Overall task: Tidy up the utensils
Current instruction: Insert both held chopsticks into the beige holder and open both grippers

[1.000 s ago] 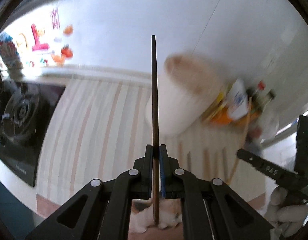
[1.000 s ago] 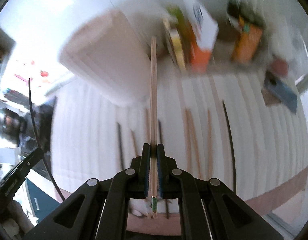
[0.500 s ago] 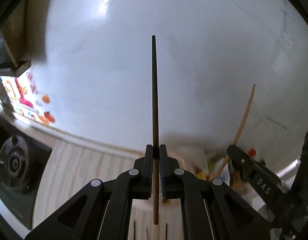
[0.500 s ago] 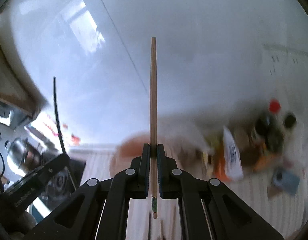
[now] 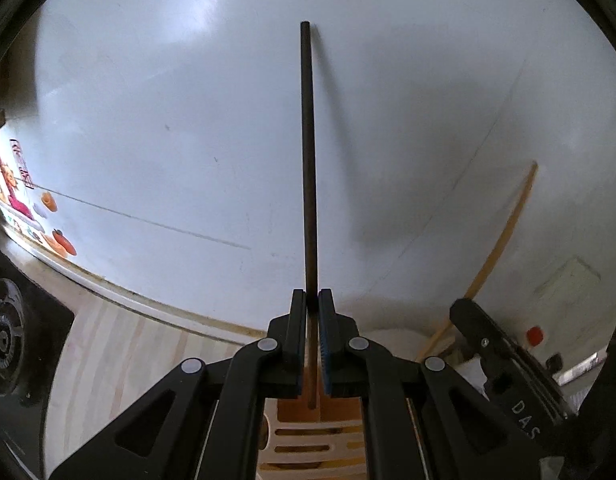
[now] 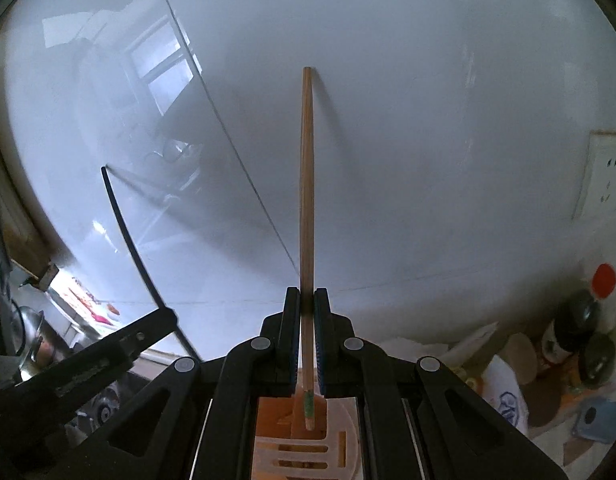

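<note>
My left gripper (image 5: 312, 300) is shut on a dark chopstick (image 5: 308, 160) that stands upright against the white wall. My right gripper (image 6: 306, 298) is shut on a light wooden chopstick (image 6: 306, 184), also upright. Below both grippers sits a white slotted utensil holder with an orange inside (image 5: 320, 440); it also shows in the right wrist view (image 6: 303, 444). Each chopstick's lower end hangs just over the holder's opening. The right gripper and its wooden chopstick (image 5: 496, 248) show at the right of the left wrist view. The left gripper's dark chopstick (image 6: 131, 240) shows at the left of the right wrist view.
A white tiled wall (image 5: 187, 120) fills both views. A gas stove (image 5: 3, 340) lies at far left beside the striped counter (image 5: 107, 360). Bottles and packets (image 6: 580, 340) crowd the counter at right, under a wall socket (image 6: 604, 176).
Both grippers have lifted and tilted up from the counter, carrying their chopsticks from lying forward to upright. They now stand over the utensil holder, and the chopsticks left on the counter are out of sight.
</note>
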Action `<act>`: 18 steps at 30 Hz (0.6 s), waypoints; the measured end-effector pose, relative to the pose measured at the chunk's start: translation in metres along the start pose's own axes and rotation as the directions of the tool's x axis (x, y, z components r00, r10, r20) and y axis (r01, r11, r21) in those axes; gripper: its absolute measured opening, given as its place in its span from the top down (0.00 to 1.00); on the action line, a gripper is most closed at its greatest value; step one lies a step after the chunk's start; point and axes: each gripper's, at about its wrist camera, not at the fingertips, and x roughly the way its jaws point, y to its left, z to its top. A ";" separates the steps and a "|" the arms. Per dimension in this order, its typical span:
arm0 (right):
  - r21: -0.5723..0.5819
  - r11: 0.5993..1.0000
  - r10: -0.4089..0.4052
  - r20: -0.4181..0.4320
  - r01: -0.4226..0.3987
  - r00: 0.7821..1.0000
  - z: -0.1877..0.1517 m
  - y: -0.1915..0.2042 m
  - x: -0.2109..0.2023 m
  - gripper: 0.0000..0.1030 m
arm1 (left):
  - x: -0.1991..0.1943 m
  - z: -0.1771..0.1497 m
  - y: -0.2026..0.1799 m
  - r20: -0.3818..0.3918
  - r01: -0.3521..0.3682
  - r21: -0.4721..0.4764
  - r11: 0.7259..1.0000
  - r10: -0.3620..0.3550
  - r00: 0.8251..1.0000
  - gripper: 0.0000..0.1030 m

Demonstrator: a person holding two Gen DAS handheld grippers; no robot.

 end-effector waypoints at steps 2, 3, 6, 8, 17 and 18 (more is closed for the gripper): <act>-0.002 1.000 0.012 -0.006 -0.012 1.000 -0.007 -0.004 0.005 0.93 | 0.001 -0.004 -0.001 -0.021 -0.008 0.030 1.000 0.008 1.000 0.97; -0.011 1.000 0.010 -0.010 -0.010 1.000 -0.008 -0.003 0.007 0.93 | 0.001 -0.004 -0.002 -0.031 -0.005 0.039 0.999 0.007 1.000 0.97; -0.044 0.999 0.026 -0.053 -0.029 0.998 -0.014 -0.001 0.009 0.93 | -0.007 -0.006 -0.003 -0.064 -0.026 0.061 0.998 0.030 0.998 0.93; -0.055 0.998 0.030 -0.076 -0.034 0.997 -0.016 0.000 0.007 0.93 | -0.020 -0.006 -0.002 -0.061 -0.035 0.073 0.997 0.040 0.997 0.90; -0.018 1.000 -0.012 -0.137 0.009 0.990 -0.023 -0.023 -0.035 0.51 | -0.074 -0.031 0.026 -0.035 -0.189 0.075 0.979 0.192 0.981 0.16; -0.015 1.000 -0.029 -0.139 0.027 0.990 -0.026 -0.025 -0.041 0.46 | -0.078 -0.037 0.030 -0.039 -0.206 0.070 0.976 0.209 0.977 0.05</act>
